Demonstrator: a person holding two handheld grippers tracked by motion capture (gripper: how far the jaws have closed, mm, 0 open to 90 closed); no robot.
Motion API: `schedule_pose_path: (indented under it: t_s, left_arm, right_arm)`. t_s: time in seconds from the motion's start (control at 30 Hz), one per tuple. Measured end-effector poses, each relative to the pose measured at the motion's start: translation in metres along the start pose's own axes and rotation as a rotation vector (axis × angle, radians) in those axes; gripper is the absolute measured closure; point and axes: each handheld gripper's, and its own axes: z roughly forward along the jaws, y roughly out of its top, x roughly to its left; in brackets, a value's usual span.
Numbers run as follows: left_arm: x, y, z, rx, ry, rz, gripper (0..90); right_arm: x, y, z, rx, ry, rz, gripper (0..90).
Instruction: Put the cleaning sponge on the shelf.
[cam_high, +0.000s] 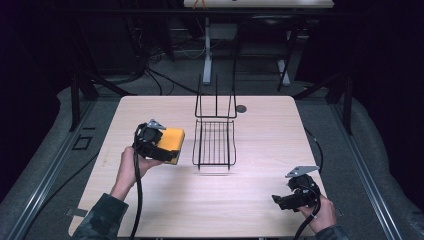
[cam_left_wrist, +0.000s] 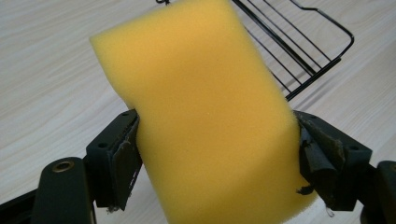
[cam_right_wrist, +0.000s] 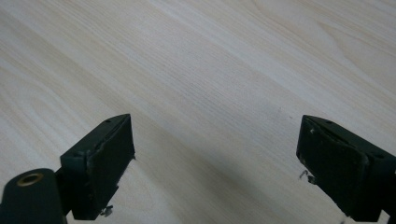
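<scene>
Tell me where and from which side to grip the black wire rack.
Grip the wire rack at its upright back frame, on one of the tall vertical rods, coming in from above with the free right hand-held gripper. The rods stand clear of the table; the low, flat tray wires leave little room for jaws.

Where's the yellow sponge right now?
In the high view the yellow sponge is at the table's left, clamped in the left gripper, just left of the black wire rack and apart from it.
</scene>
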Motion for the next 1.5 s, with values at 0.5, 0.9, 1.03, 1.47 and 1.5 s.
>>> schedule_pose_path:
  t_s: [0.5, 0.9, 1.03, 1.47, 1.5]
  left_arm:
    - [-0.011, 0.013, 0.000, -0.008, -0.063, 0.024, 21.4]
    - [-0.020, 0.022, 0.003, -0.008, -0.095, 0.035, 21.2]
    - [-0.024, 0.024, 0.007, 0.005, -0.110, 0.038, 21.0]
    - [-0.026, 0.027, 0.020, 0.009, -0.129, 0.020, 20.8]
    - [-0.026, 0.027, 0.020, 0.009, -0.129, 0.020, 20.7]
  right_arm:
    - [-0.001, 0.000, 0.001, -0.001, -0.024, 0.004, 0.0]
    - [0.000, -0.001, 0.002, 0.012, -0.031, -0.017, 0.0]
    - [0.000, -0.002, 0.004, 0.024, -0.030, -0.020, 0.0]
    - [0.002, -0.002, 0.002, 0.017, -0.033, -0.033, 0.6]
    - [0.002, -0.002, 0.002, 0.017, -0.033, -0.033, 0.6]
